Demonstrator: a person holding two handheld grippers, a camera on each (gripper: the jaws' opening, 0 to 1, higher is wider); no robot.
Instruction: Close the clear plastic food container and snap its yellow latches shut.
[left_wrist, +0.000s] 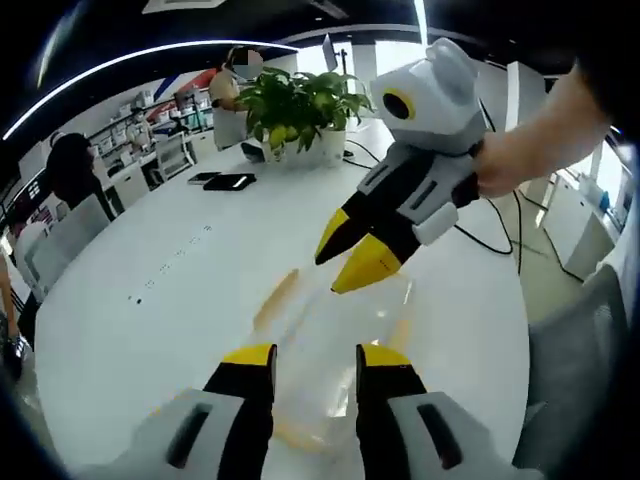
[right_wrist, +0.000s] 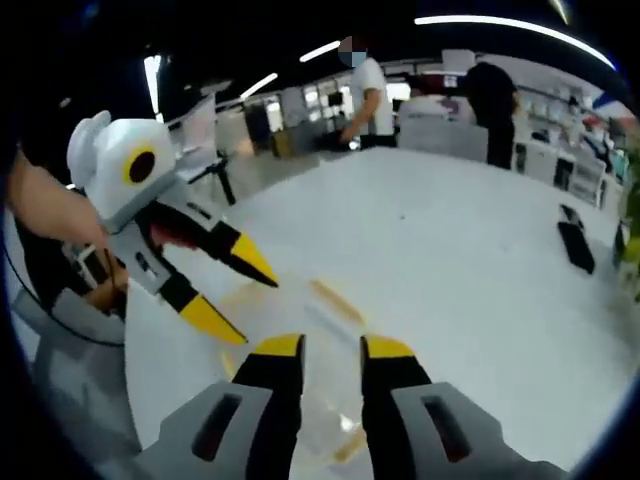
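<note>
**Two tools over one clear container**

One clear container (left_wrist: 335, 345) with yellow latches (left_wrist: 275, 298) sits mid-surface (left_wrist: 150, 260), just ahead of both tools. Left tool (left_wrist: 315, 357) spread, gripping nothing; right tool (right_wrist: 332, 346) likewise spread. One potted plant (left_wrist: 300, 110) and two dark phones (left_wrist: 228, 181) lie near the far edge.

container (left_wrist: 335, 340): blurred, part-hidden by tongs | latches (right_wrist: 335, 300): smeared
</note>
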